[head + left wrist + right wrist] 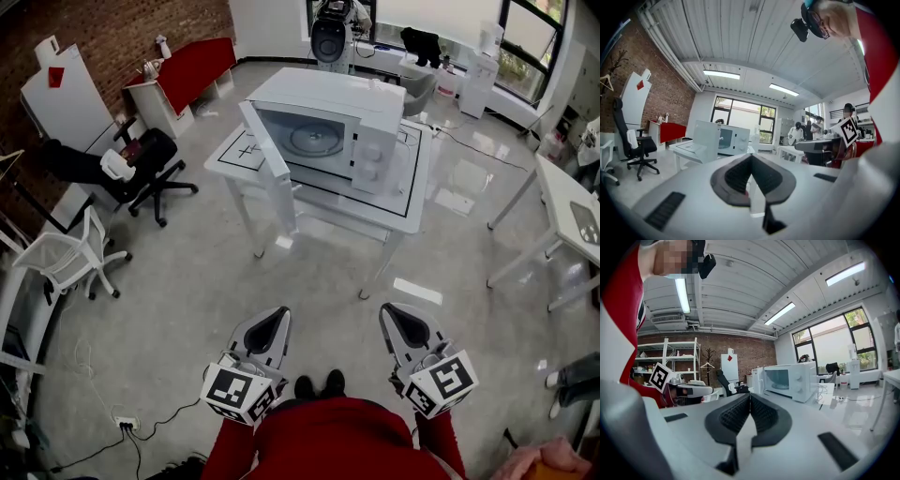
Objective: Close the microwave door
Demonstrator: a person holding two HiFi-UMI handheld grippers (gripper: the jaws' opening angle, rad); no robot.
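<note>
A white microwave (337,127) stands on a white table (403,217) some way ahead of me, its door (265,141) swung open to the left. Through the opening I see the glass turntable. My left gripper (273,321) and right gripper (394,317) are held side by side low in the head view, near my body and far from the microwave. Both are shut with nothing between the pads. The left gripper view shows the microwave (731,139) in the distance with the door (707,139) sticking out; the right gripper view shows the microwave (792,379) too.
A black office chair (141,169) and a white chair (66,258) stand at the left. Another white table (562,202) is at the right. A cable and power strip (127,424) lie on the floor at lower left. People stand in the distance (806,132).
</note>
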